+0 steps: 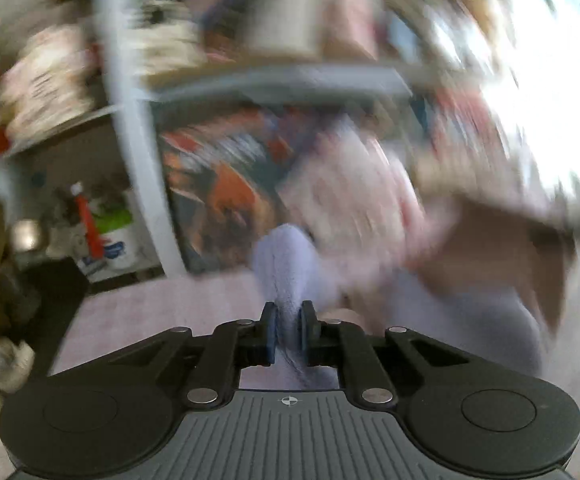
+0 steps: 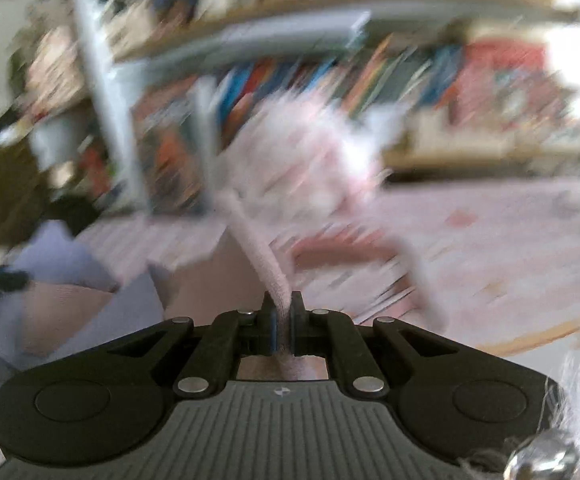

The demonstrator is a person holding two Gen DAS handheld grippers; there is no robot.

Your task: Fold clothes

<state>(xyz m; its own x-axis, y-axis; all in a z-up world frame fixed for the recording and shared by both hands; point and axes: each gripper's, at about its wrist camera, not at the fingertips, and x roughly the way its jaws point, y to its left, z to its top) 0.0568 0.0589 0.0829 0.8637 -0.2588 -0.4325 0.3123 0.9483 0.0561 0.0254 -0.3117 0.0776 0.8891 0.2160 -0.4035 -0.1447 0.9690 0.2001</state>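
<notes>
— Between the black fingers of the left claw (image 1: 288,330), what is caught?
— A pale lavender fleecy garment (image 1: 286,264), pinched tight and raised above the pink surface (image 1: 162,304).
— And the right claw (image 2: 282,320)?
— Clenched on a rolled edge of pale pink fluffy fabric (image 2: 266,256), which runs up from the fingers. Behind both, blurred shelves of colourful books (image 2: 297,80).

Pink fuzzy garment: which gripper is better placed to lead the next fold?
Probably right. The right gripper pinches the pink garment's edge, while the left gripper clamps lavender cloth; blur hides the rest.
</notes>
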